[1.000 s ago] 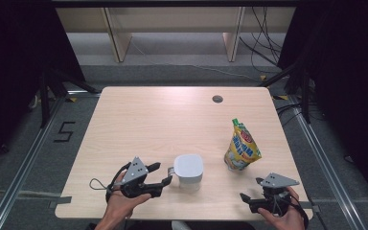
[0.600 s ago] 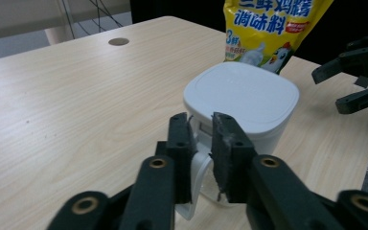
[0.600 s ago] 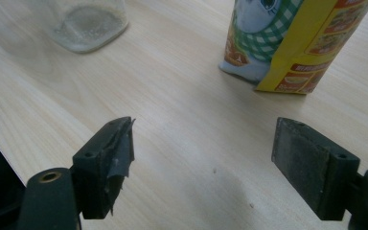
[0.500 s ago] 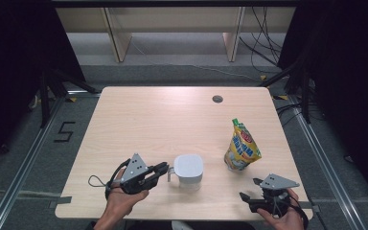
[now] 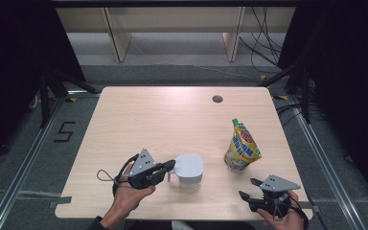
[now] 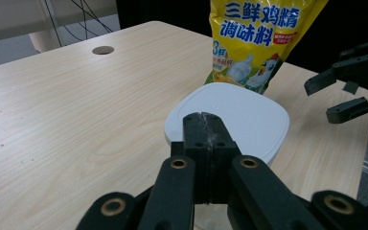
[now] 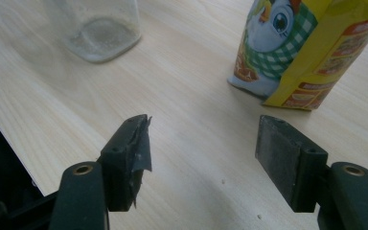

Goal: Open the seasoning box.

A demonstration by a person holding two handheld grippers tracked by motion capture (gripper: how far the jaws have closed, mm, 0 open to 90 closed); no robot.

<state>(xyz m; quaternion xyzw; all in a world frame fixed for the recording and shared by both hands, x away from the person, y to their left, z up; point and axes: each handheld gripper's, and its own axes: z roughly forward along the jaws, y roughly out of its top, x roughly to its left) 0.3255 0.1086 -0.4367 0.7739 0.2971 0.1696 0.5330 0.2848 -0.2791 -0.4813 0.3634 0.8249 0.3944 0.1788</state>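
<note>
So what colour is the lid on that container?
White; the lid shows best in the left gripper view.

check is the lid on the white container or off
On: the white lid sits flat over the container, covering its top, in both the high view and the left gripper view.

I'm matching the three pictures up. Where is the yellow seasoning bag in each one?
High view: the yellow bag stands right of centre on the table, right of the white-lidded jar.
Left gripper view: top centre-right, behind the jar's lid.
Right gripper view: top right corner.
Shared landmark: the jar.
</note>
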